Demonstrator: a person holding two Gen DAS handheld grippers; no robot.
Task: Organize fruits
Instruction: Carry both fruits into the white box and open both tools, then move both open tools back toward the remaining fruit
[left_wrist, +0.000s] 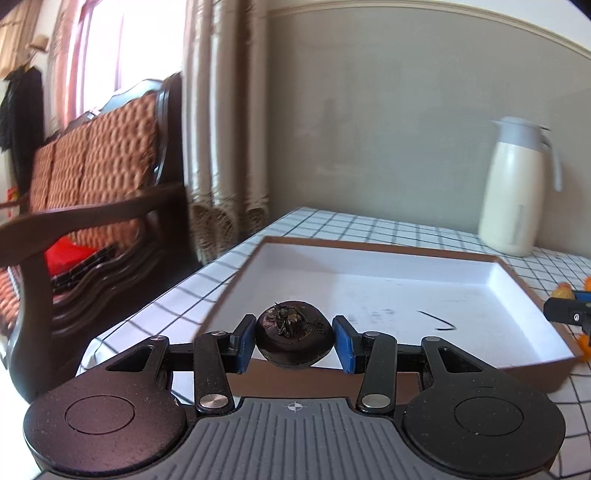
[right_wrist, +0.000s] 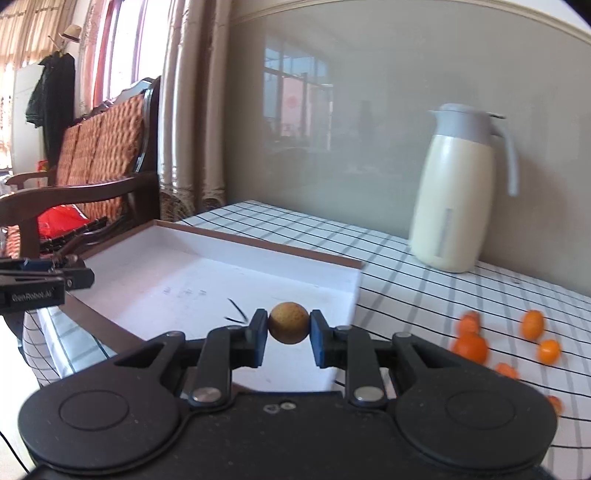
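My left gripper (left_wrist: 294, 341) is shut on a dark purple round fruit (left_wrist: 294, 338) with dried leaves on top, held over the near edge of a shallow white box (left_wrist: 369, 288) with a brown rim. My right gripper (right_wrist: 289, 328) is shut on a small tan round fruit (right_wrist: 288, 322), held above the box's (right_wrist: 184, 273) near right part. Several small orange fruits (right_wrist: 471, 345) lie on the checked tablecloth right of the box. The left gripper's tip (right_wrist: 44, 282) shows at the left in the right wrist view; the right gripper's tip (left_wrist: 569, 314) shows at the right edge in the left wrist view.
A cream and grey thermos jug (right_wrist: 456, 188) stands at the back right of the table (right_wrist: 424, 295); it also shows in the left wrist view (left_wrist: 517, 184). A wooden bench with orange cushions (left_wrist: 92, 184) stands left of the table. Curtains and a wall lie behind.
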